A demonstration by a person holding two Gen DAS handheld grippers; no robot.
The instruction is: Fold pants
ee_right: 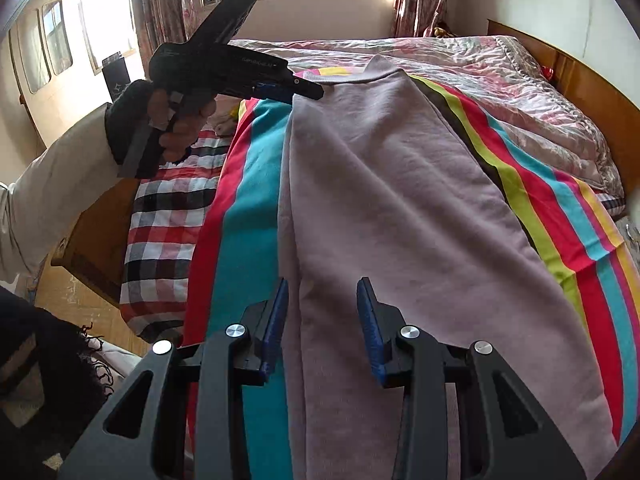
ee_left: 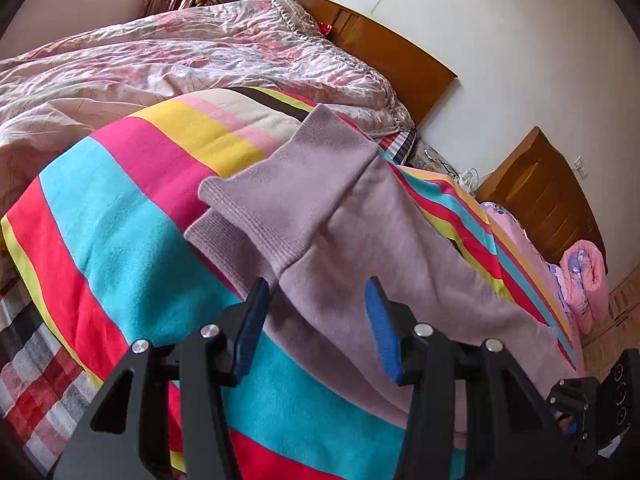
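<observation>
Here, my left claw (ee_left: 316, 328) and right claw (ee_right: 322, 328) both hang released above the mauve pants (ee_right: 384, 200), which lie beneath them on the striped blanket (ee_left: 120, 216) covering the bed (ee_right: 592, 100).

**Inspector A:** Left gripper (ee_left: 316, 328)?

**Inspector B:** Fingers spread apart, nothing clamped between them. In the right wrist view it is tilted, fingers pointing to the right, and a bare left hand (ee_right: 180, 120) wraps its handle; a pale sleeve covers the forearm.

**Inspector A:** Right gripper (ee_right: 322, 328)?

**Inspector B:** Fingers likewise parted, blue pads facing each other, pointing forward and down. The hand holding it is out of view.
</observation>
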